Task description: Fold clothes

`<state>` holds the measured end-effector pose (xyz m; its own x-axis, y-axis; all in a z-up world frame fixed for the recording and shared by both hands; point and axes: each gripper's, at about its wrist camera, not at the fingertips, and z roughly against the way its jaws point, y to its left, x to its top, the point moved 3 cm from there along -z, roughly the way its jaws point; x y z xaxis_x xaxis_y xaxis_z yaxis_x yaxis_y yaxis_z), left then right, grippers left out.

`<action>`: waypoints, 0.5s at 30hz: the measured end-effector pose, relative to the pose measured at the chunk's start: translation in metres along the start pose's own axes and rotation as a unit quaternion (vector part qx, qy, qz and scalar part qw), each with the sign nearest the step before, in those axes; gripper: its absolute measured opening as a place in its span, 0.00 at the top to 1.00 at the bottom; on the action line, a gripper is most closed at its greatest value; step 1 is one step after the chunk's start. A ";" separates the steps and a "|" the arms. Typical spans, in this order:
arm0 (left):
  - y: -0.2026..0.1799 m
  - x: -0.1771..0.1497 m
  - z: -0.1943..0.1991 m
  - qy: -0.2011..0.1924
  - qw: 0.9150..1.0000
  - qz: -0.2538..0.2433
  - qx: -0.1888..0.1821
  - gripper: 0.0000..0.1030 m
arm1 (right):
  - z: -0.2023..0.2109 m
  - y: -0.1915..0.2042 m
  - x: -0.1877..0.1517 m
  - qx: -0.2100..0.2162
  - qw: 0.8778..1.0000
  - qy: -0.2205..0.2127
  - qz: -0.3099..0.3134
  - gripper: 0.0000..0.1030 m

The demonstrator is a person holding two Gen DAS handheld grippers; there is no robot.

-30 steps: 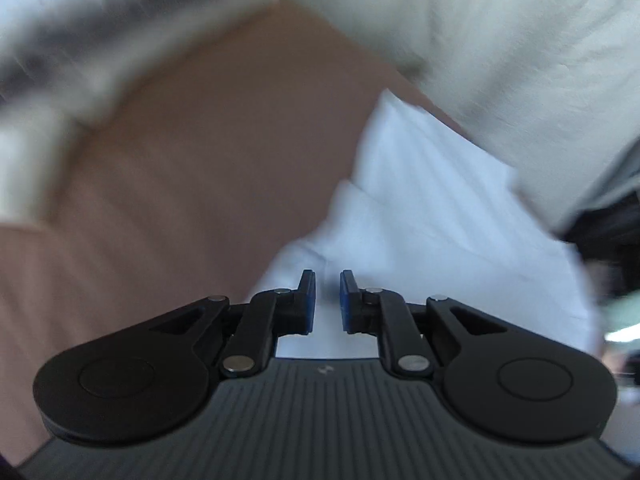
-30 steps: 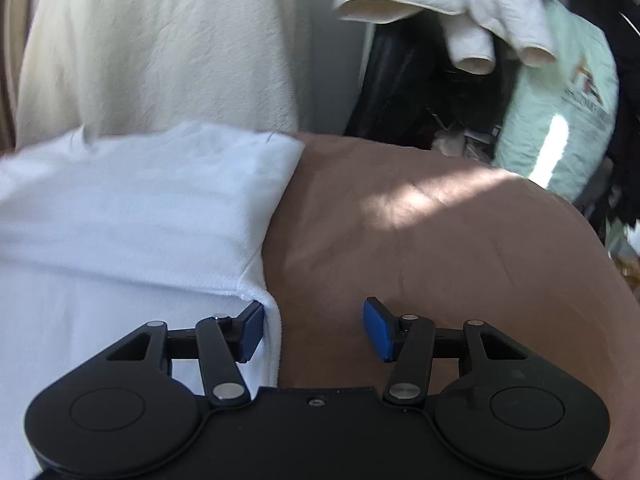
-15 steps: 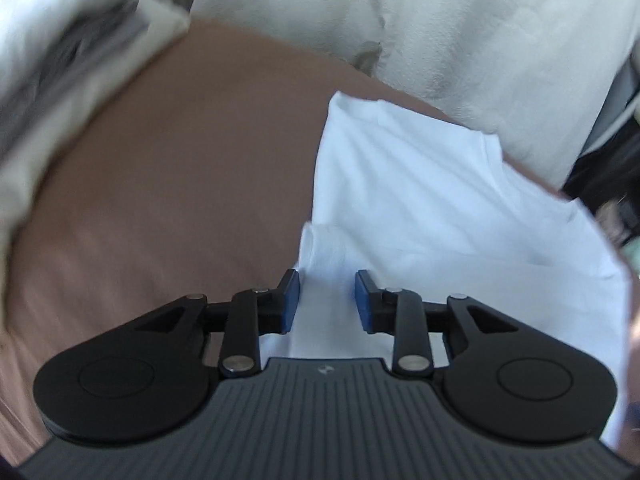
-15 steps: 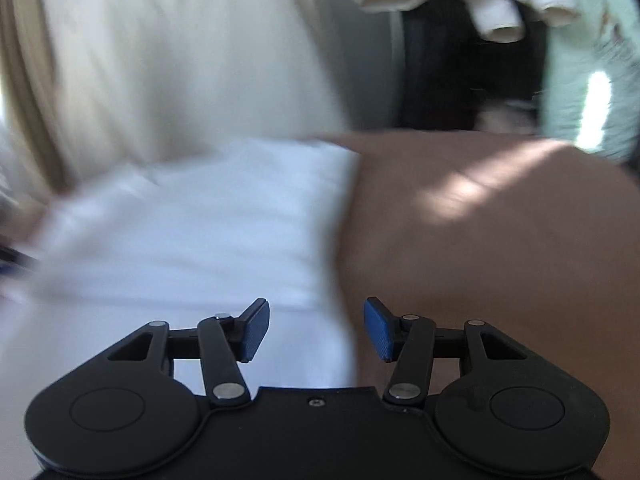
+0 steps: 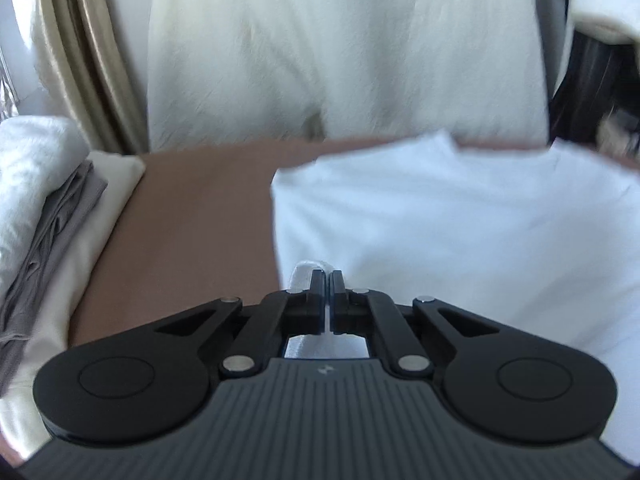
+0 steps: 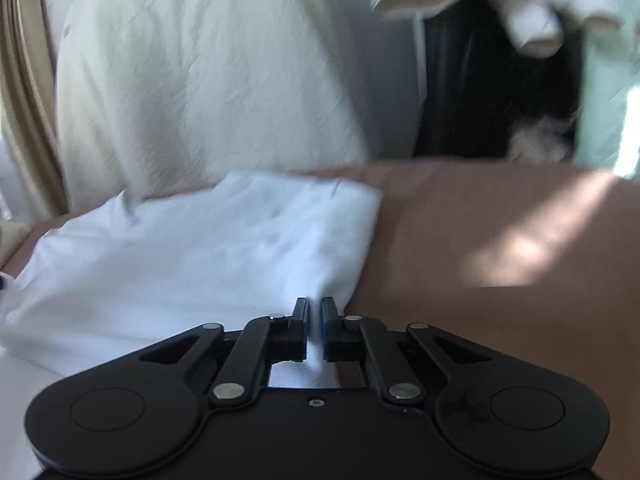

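A white T-shirt [image 5: 460,216] lies partly folded on a brown surface [image 5: 192,216]. My left gripper [image 5: 329,276] is shut on the shirt's near left edge, with a pinch of white cloth showing between and beside the jaws. The shirt also shows in the right wrist view [image 6: 200,252]. My right gripper [image 6: 315,304] is shut on the shirt's near right edge, with white cloth between the jaws. The brown surface [image 6: 500,260] lies to its right.
A stack of folded white and grey clothes [image 5: 48,208] sits at the left. A cream garment [image 5: 340,52] hangs behind the surface, next to beige curtains [image 5: 92,48]. Dark items and a pale green bag [image 6: 608,92] are at the far right.
Both grippers were open over the shirt's edges; now both have closed on the cloth. Both views have swung toward the shirt's middle.
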<state>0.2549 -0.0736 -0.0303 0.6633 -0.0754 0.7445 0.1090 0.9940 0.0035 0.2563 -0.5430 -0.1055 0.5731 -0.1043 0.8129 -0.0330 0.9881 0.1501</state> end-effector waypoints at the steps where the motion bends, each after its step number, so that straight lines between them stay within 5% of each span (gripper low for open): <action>1: 0.000 0.003 0.002 -0.008 1.000 0.011 -0.015 0.98 | 0.007 -0.004 0.001 -0.029 0.999 -0.018 0.003 1.00; 3: 0.001 0.004 0.000 -0.008 0.999 0.025 -0.028 0.98 | 0.016 -0.020 0.001 -0.083 0.996 -0.041 -0.007 1.00; 6: 0.009 -0.004 -0.019 0.036 0.999 0.028 0.024 0.98 | 0.012 -0.058 -0.008 -0.047 0.993 -0.001 -0.109 0.99; 9: 0.021 -0.006 -0.023 0.055 0.996 0.045 0.053 0.98 | 0.015 -0.065 -0.009 0.007 0.986 -0.002 -0.165 0.81; 12: 0.024 -0.001 -0.014 0.039 0.997 0.064 0.024 0.98 | 0.004 -0.050 0.007 0.044 0.988 0.003 -0.150 0.46; 15: 0.024 -0.003 -0.017 0.039 0.997 0.063 0.012 0.98 | -0.016 -0.030 0.025 0.059 0.992 0.018 -0.113 0.37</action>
<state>0.2685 -0.0510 -0.0435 0.7266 0.0443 0.6856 0.0049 0.9976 -0.0697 0.2845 -0.5730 -0.0986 0.6053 -0.3146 0.7312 0.0052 0.9201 0.3915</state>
